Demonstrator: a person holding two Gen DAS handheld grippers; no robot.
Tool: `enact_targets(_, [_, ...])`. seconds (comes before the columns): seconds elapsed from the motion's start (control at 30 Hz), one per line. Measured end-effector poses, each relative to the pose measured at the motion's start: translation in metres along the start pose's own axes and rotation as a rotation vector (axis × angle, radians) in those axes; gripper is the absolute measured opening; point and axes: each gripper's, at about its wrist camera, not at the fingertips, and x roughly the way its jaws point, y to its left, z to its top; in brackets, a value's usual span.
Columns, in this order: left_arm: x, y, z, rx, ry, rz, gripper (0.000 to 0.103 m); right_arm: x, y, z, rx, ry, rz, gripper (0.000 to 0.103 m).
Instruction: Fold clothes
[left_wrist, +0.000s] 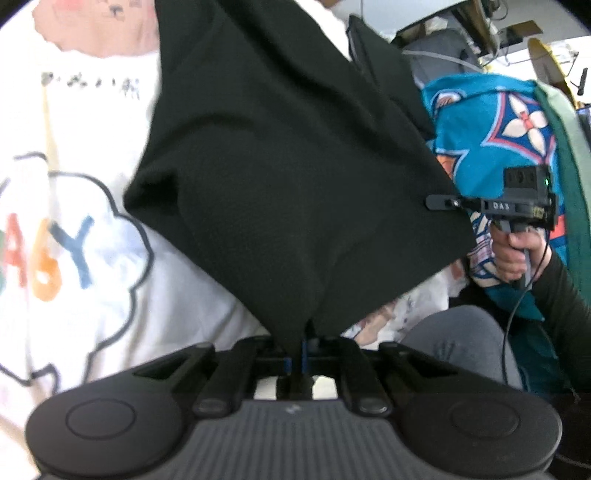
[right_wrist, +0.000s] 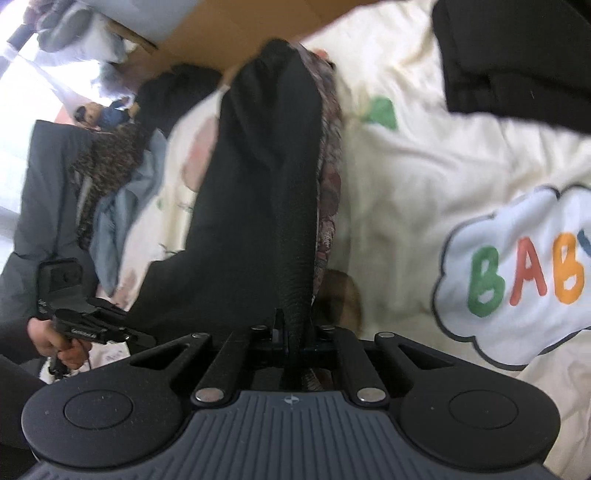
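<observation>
A black garment (left_wrist: 277, 166) hangs stretched between both grippers above a white blanket (left_wrist: 74, 295) printed with a cloud and coloured letters. In the left wrist view my left gripper (left_wrist: 297, 354) is shut on one gathered corner of it. My right gripper (left_wrist: 439, 203), held by a hand (left_wrist: 517, 254), pinches the opposite corner at the right. In the right wrist view my right gripper (right_wrist: 291, 339) is shut on a bunched edge of the black garment (right_wrist: 258, 184), which runs away from the camera. The left gripper (right_wrist: 110, 332) shows at the lower left, its tips hidden by the cloth.
A teal patterned cloth (left_wrist: 487, 122) lies at the right, beside a knee in grey trousers (left_wrist: 461, 339). A brownish patterned cloth (right_wrist: 328, 184) lies under the black garment. A grey jacket (right_wrist: 44, 184) and a light blue garment (right_wrist: 122, 221) are piled left; another black garment (right_wrist: 517, 55) lies top right.
</observation>
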Motion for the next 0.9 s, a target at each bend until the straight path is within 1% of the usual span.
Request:
enact_targets(0.13, [-0.022,0.002,-0.002,0.003,-0.029,0.005,0.005,-0.005,0.016,-0.005,0.019,-0.02,0.021,0.002])
enact_targets(0.27, [-0.039,0.005,-0.006,0.011,-0.054,0.004,0.004,0.003,0.026,-0.015,0.038,-0.007,0.011,0.002])
enact_targets(0.43, [-0.061,0.012,-0.014,0.009,-0.081,0.016,0.004,0.005,0.048,-0.023,0.039,-0.044,0.014,0.002])
enact_targets(0.7, [-0.079,0.023,-0.026,0.005,-0.113,0.025,0.004,0.007,0.077,-0.042,0.065,-0.054,0.005,0.002])
enact_targets(0.9, [-0.094,0.027,-0.033,0.014,-0.126,0.027,0.004,0.0,0.088,-0.059,0.091,-0.081,0.026,0.002])
